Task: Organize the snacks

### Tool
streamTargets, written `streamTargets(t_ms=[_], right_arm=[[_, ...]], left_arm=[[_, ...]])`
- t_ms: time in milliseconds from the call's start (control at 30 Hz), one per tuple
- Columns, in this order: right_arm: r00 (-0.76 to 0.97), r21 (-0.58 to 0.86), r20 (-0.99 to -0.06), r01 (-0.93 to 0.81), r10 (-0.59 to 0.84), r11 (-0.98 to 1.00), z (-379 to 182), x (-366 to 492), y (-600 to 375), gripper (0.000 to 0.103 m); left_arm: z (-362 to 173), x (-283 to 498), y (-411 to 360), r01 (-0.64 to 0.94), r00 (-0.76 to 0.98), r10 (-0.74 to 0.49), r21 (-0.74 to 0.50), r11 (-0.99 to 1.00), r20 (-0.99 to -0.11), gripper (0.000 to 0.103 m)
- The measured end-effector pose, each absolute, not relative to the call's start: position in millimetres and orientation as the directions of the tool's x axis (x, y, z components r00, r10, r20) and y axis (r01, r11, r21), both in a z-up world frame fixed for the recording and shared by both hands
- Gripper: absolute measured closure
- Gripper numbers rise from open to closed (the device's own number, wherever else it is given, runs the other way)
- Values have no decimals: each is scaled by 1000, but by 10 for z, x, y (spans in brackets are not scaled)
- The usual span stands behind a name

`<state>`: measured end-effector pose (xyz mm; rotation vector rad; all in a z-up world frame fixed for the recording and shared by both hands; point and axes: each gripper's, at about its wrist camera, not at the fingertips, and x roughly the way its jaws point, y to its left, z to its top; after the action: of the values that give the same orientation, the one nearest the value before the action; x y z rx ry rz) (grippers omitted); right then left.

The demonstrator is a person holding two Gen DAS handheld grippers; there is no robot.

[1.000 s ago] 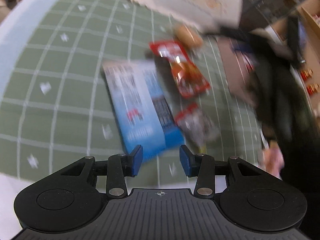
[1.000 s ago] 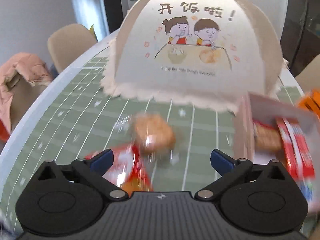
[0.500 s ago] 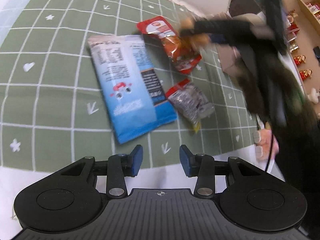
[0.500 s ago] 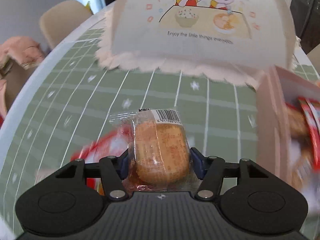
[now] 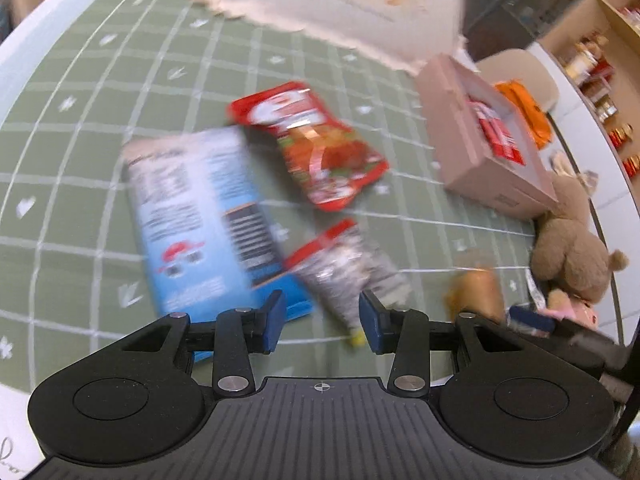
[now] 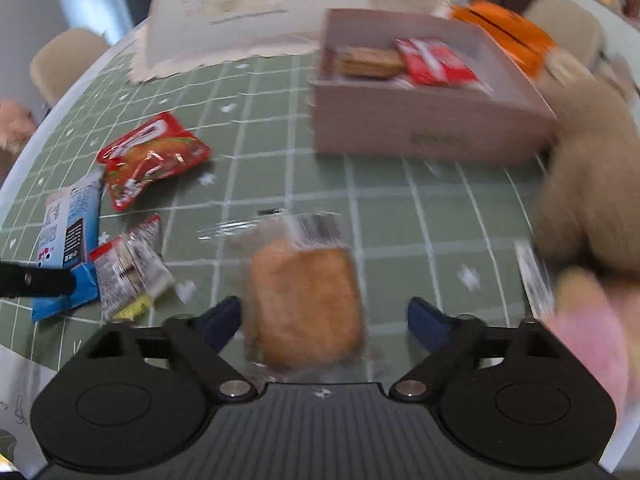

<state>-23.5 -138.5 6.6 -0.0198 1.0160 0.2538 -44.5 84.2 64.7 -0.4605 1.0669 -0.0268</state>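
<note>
A bun in clear wrap [image 6: 308,304] lies between the jaws of my right gripper [image 6: 324,318], which are opening; the pads stand clear of it, with a wide gap on the right. The bun [image 5: 476,292] shows blurred in the left wrist view too. Beyond it stands a pink box [image 6: 424,120] with snacks inside. My left gripper [image 5: 320,322] is partly open and holds nothing. It hovers just short of a silver packet [image 5: 348,268], with a blue packet [image 5: 200,220] to its left and a red packet [image 5: 316,144] farther off.
A green checked cloth [image 6: 280,120] covers the round table. A tent-shaped food cover [image 6: 248,12] stands at the back. A brown plush toy [image 6: 588,184] sits right of the box, an orange packet [image 6: 504,32] behind it. The table's near edge [image 5: 24,380] is close.
My right gripper shut on the bun, carried it to the near side in front of the pink box, and its jaws have spread off it. My left gripper shifted over the packets.
</note>
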Motion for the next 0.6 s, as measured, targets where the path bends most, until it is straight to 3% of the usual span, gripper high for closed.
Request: streamTargets(t_ms=[100,200,300,500,600], right_arm=[[480,132,-848,-215,222,968,20,-349,-1464,11],[483,113,-850,-219,209,969,-42,-444,-1457,6],[491,86,-848,-243,199,966,-86,-528,-1436,2],[556,10,-814,-276,168,961,-169,-697,-1354,0],[586,10,-793,-264,169,965,-185,-751,-1339,0]], left_arm=[[686,-405,483,-92,524,-189,-277,957,-830,58],[608,-458,95,17,544,-67,-69,997,-836,58],[514,-507,11,28,537,23,45,999,-843,58],[500,-584,357,-88,511,113,79,993,-852,56],[507,-581,538,-141,487,22,-54,989,-873,60]])
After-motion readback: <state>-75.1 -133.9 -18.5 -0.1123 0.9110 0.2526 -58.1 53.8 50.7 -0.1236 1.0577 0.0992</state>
